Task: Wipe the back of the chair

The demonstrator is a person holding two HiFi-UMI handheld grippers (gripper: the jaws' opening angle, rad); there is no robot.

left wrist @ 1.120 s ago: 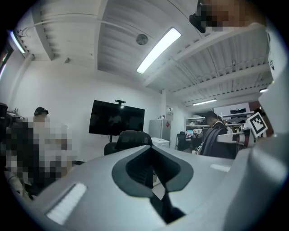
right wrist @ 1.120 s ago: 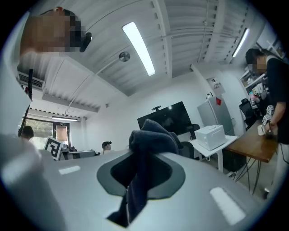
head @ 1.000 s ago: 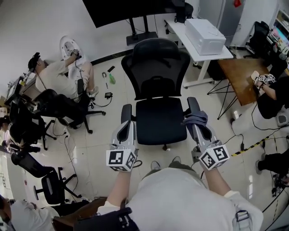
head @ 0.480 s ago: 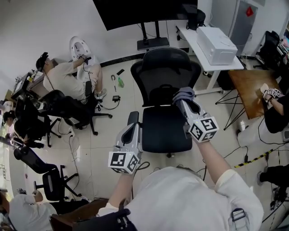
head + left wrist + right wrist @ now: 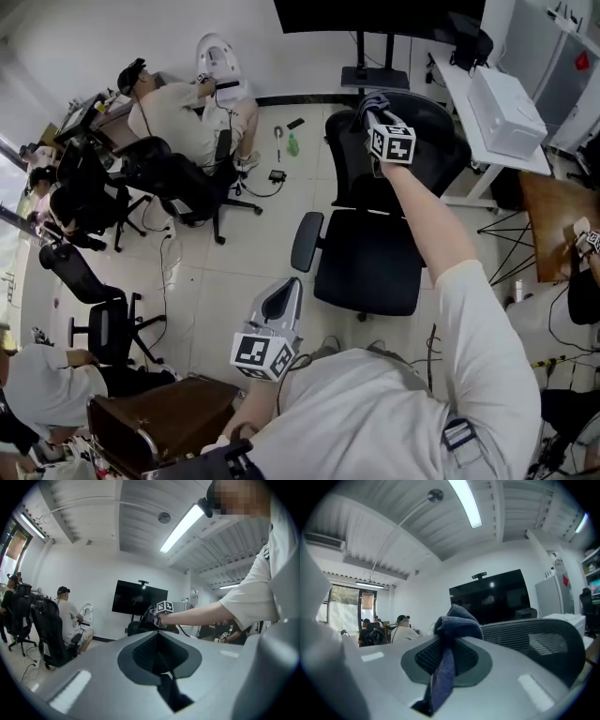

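A black mesh office chair (image 5: 427, 150) stands at the centre right of the head view, its seat (image 5: 370, 267) facing me. My right gripper (image 5: 373, 105) is stretched out to the top left edge of the chair back, shut on a blue-grey cloth (image 5: 366, 101). In the right gripper view the cloth (image 5: 457, 623) bunches over the jaws, a strip of it hanging between them, and the chair back (image 5: 539, 644) lies just to the right. My left gripper (image 5: 281, 305) hangs low, near the left armrest (image 5: 305, 239), shut with nothing in it.
A white desk with a white box (image 5: 506, 112) stands right of the chair, a brown table (image 5: 553, 216) beyond it. A TV stand (image 5: 370, 75) is behind the chair. A seated person (image 5: 178, 108) and several black chairs (image 5: 169, 183) fill the left. A green bottle (image 5: 292, 145) lies on the floor.
My right gripper has carried the cloth up from beside the right armrest to the top of the chair back. The left gripper has stayed low. The head view has swung left.
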